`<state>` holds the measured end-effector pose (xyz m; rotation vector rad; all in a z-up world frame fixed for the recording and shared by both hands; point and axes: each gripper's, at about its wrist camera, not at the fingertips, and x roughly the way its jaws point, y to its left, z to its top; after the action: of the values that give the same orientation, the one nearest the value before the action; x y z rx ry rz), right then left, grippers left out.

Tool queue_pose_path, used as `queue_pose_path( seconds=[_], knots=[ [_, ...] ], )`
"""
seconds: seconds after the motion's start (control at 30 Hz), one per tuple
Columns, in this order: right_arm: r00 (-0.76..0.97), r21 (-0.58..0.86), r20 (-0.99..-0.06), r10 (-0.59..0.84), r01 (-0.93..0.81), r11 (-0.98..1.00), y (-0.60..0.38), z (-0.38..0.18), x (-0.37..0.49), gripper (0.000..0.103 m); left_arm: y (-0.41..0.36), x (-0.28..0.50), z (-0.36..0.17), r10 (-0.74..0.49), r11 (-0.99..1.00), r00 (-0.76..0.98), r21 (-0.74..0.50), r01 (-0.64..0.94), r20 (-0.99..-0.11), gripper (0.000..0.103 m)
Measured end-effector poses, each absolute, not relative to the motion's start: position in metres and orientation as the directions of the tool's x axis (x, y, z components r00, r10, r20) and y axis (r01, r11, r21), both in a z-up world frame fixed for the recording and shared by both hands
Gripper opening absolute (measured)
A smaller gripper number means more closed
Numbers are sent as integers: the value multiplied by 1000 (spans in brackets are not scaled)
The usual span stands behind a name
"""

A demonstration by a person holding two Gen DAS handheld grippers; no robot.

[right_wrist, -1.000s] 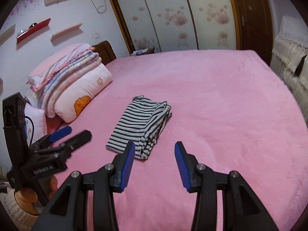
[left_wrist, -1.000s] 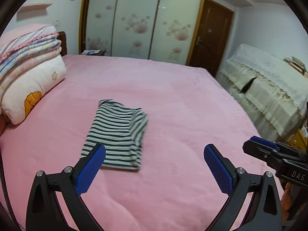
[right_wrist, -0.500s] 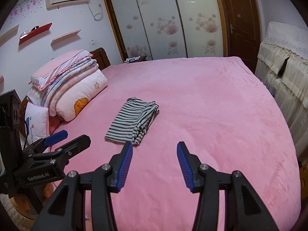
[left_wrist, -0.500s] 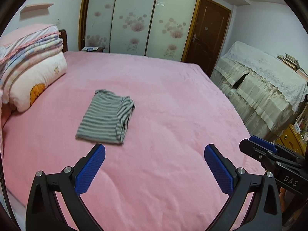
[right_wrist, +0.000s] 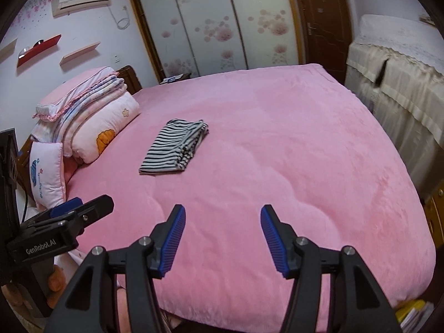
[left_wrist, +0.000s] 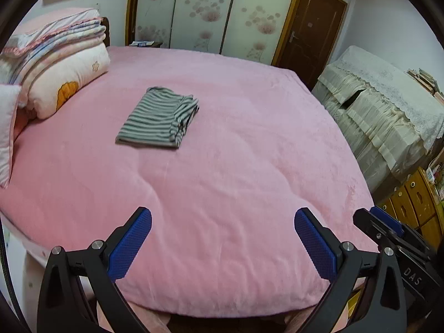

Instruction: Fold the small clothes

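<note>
The striped garment (left_wrist: 159,118) is seen folded on the pink bed (left_wrist: 222,194), well apart from both hand-held grippers. The left hand-held gripper (left_wrist: 222,245) is held wide open and empty; the right hand-held gripper (right_wrist: 222,240), jaws just opening, holds nothing. The loose side layers could be sprung open by any snag. Stacked pillows (right_wrist: 91,119) lie beside; nothing blocks the way.
</note>
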<state>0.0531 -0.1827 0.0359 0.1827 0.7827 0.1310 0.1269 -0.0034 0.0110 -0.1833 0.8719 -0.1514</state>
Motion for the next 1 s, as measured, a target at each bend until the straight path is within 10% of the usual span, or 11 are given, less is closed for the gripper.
queue_pose_path(
  seconds=[1.0],
  knots=[
    [721, 149, -681, 124, -28, 988, -179, 26, -8, 65, -34, 62, 7, -116, 993, 673, -107, 56, -730, 102]
  ],
)
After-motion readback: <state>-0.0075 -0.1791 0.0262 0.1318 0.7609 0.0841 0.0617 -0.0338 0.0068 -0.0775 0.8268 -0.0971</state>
